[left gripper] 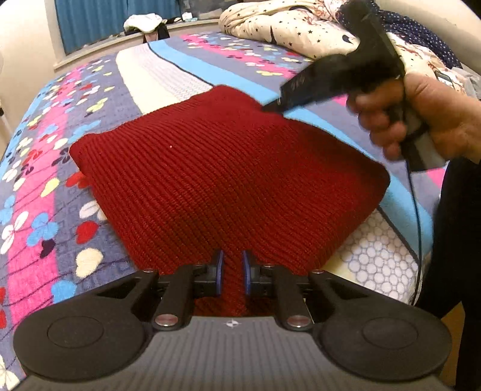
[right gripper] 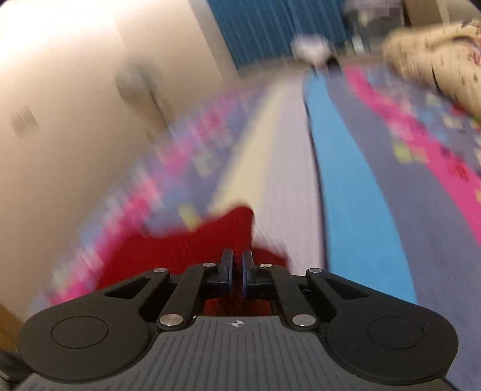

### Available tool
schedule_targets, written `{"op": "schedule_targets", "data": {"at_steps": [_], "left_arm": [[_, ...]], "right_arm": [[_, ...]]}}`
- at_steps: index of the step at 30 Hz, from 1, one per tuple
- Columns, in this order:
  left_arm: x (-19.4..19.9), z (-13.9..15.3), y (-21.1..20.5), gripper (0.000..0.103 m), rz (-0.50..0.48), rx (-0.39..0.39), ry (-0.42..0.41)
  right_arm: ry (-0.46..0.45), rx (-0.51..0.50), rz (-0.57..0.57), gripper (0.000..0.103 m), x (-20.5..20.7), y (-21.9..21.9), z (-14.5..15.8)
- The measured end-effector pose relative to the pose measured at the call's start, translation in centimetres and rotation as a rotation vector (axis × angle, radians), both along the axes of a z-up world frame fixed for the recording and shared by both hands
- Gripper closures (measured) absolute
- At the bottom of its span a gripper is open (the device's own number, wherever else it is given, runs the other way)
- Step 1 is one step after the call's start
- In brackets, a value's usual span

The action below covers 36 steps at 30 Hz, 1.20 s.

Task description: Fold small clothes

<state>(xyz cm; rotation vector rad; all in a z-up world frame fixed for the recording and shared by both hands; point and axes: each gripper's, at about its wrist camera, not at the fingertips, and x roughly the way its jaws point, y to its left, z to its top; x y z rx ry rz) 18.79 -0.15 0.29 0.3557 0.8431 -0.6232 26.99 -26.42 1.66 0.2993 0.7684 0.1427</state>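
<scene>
A dark red ribbed knit garment [left gripper: 222, 186] lies spread on the patterned bedspread [left gripper: 45, 186]. My left gripper [left gripper: 233, 272] is shut on its near edge, a strip of red knit pinched between the blue pads. My right gripper [right gripper: 237, 270] is shut on the garment's far corner [right gripper: 192, 246]; that view is motion-blurred. In the left wrist view the right gripper [left gripper: 270, 108] shows as a dark blurred shape at the garment's far right corner, held by a hand [left gripper: 427, 120].
A crumpled star-print quilt [left gripper: 294, 27] lies at the far right of the bed. Blue curtains [left gripper: 90, 18] and a windowsill with white cloth [left gripper: 144, 24] are behind. A cream wall [right gripper: 60, 120] runs along the bed's left side.
</scene>
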Motion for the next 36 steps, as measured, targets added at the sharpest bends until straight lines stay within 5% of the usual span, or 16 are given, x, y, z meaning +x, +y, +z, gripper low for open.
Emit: {"op": "schedule_targets", "data": {"at_steps": [4, 7, 8, 9, 12, 16, 20, 23, 26, 32, 36], "left_arm": [[0.4, 1.4, 1.0, 0.086, 0.057, -0.078, -0.012], [0.8, 2.9, 2.1, 0.084, 0.138, -0.145, -0.089], [0.9, 3.1, 2.5, 0.083, 0.165, -0.157, -0.104], [1.2, 3.2, 2.8, 0.083, 0.192, -0.166, -0.107], [2.7, 1.9, 2.9, 0.083, 0.247, -0.123, -0.022], [2.5, 1.7, 1.8, 0.075, 0.201, -0.053, -0.03], [2.8, 3.3, 3.1, 0.048, 0.251, -0.133, -0.087], [4.7, 4.6, 4.8, 0.023, 0.347, -0.214, -0.095], [8.1, 4.3, 6.2, 0.013, 0.435, -0.267, -0.022], [13.7, -0.7, 8.3, 0.011, 0.572, -0.442, 0.322], [15.5, -2.3, 8.5, 0.005, 0.578, -0.506, 0.368]], "right_arm": [[-0.137, -0.051, -0.061, 0.09, -2.4, -0.3, 2.7], [-0.278, -0.007, 0.029, 0.086, -5.5, -0.7, 5.2], [-0.283, -0.003, 0.081, 0.075, -5.9, -0.4, 5.3], [-0.248, -0.001, 0.153, 0.061, -5.8, 0.2, 5.1], [0.036, -0.103, 0.281, 0.049, -5.0, 2.4, 0.9], [0.028, -0.017, 0.211, 0.041, -5.5, 1.4, 1.3], [-0.054, 0.044, 0.114, 0.034, -5.8, -0.4, 2.5], [-0.014, 0.068, 0.082, 0.024, -4.9, -1.0, 1.3], [0.088, 0.087, 0.054, 0.009, -3.1, -1.0, -0.9], [0.183, 0.248, 0.033, 0.002, -0.7, -1.2, -3.4], [0.181, 0.271, 0.083, 0.002, 0.0, -0.7, -3.6]]}}
